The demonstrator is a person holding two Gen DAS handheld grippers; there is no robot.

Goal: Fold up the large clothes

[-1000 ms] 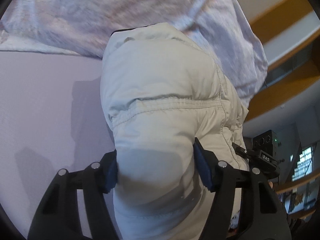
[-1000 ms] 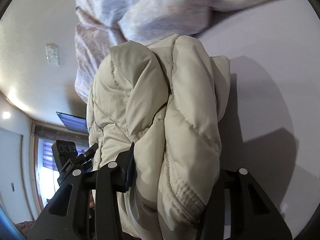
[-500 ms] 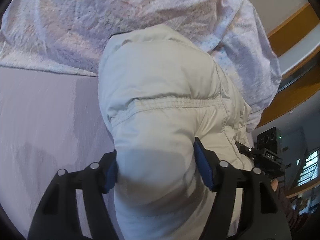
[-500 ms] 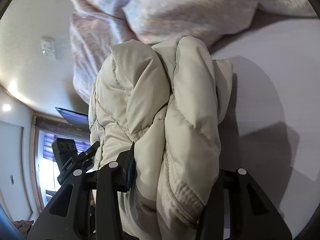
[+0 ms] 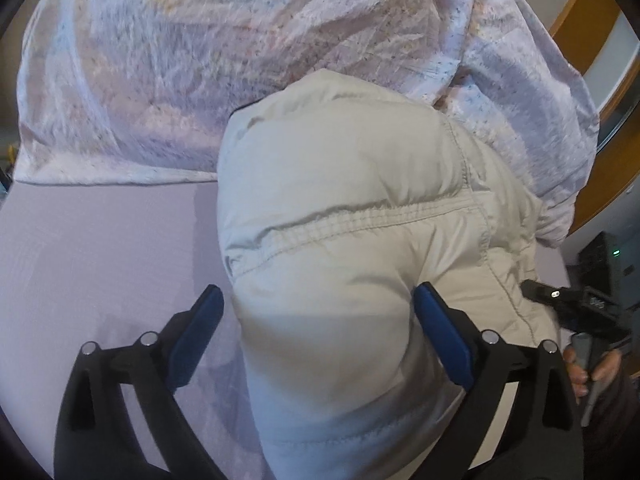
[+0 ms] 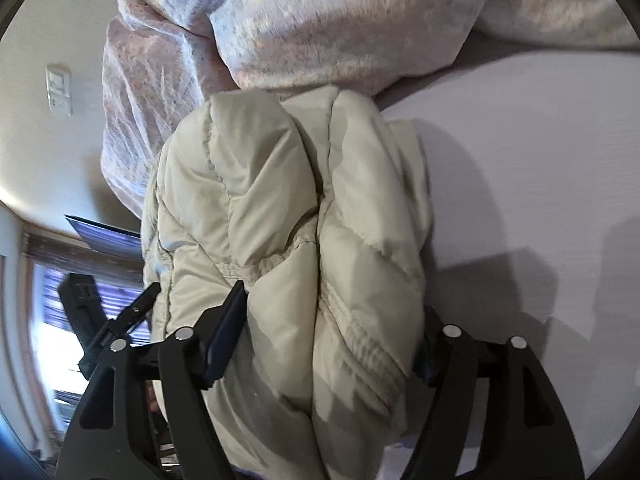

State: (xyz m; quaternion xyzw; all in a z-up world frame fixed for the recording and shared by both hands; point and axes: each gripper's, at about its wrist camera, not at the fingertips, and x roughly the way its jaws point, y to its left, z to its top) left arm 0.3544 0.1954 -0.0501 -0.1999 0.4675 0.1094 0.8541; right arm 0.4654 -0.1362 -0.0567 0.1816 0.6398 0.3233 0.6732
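A folded cream puffer jacket [image 5: 344,216] fills the middle of the left wrist view, over a lilac bed sheet [image 5: 100,248]. My left gripper [image 5: 316,320] has spread: its blue pads [image 5: 196,332] stand apart from the jacket on the left, the right pad just beside it. In the right wrist view the same jacket [image 6: 288,240] is bunched in thick folds. My right gripper [image 6: 328,340] is shut on the jacket, both pads pressed into its sides.
A crumpled pale floral duvet [image 5: 240,52] lies just beyond the jacket, also in the right wrist view [image 6: 320,20]. The right gripper's body [image 5: 580,312] and a hand show at the left view's right edge. A wooden frame [image 5: 592,20] stands behind.
My left gripper's jaws have opened off the jacket. Both views have shifted toward the duvet, which now fills more of the top. The right gripper keeps its hold.
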